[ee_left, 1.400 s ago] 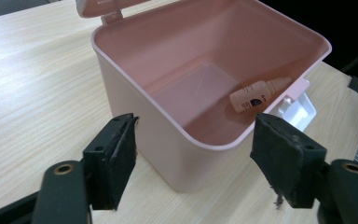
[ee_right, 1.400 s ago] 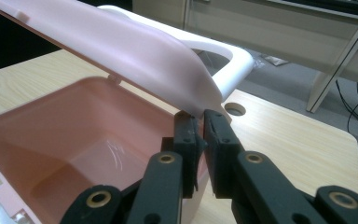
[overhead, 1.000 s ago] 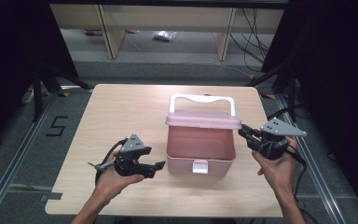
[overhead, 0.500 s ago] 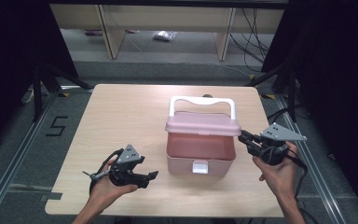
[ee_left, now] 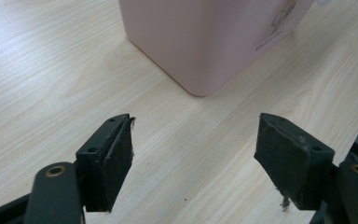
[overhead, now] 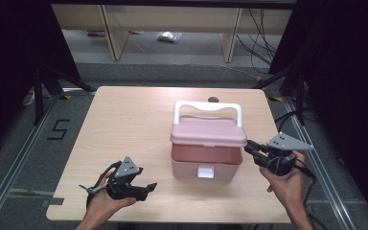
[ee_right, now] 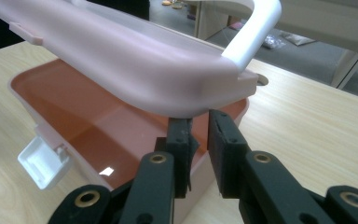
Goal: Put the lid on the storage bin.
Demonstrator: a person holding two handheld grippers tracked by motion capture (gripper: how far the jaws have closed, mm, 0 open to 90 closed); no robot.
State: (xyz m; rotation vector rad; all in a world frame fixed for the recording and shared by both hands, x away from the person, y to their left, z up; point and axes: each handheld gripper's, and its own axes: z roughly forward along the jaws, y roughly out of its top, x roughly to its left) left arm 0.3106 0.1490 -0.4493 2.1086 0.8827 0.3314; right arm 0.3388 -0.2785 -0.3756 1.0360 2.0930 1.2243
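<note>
My left gripper [overhead: 146, 188] sits low at the near left of the worktop [overhead: 124, 120], held in my left hand [overhead: 106, 201], and its jaws stand wide apart with nothing between them but bare wood. In the left gripper view the left gripper [ee_left: 193, 156] looks at the rounded near-left corner of the pink box [ee_left: 205, 42], which lies well beyond the jaw tips; the top of the box is cut off by the frame's upper edge, and faint print on its side is too small to read.

The pink box [overhead: 206, 160] stands right of the worktop's middle, its white latch [overhead: 205, 171] on the near face and its lid [overhead: 208, 132] lifted off the rim at the right side, tilted, the white handle [overhead: 207, 106] upright behind it. A small dark thing lies just past the handle (I cannot tell what it is).

At the right, my right gripper [overhead: 248, 147], in my right hand [overhead: 287, 184], points left at the lid's right end. In the right gripper view the right gripper [ee_right: 199, 140] has its jaws only narrowly parted, tips right under the lid [ee_right: 135, 60] edge above the reddish inside of the box. Whether the pads touch the lid I cannot tell; the overhang hides the tips. Nothing is clamped between them.
</note>
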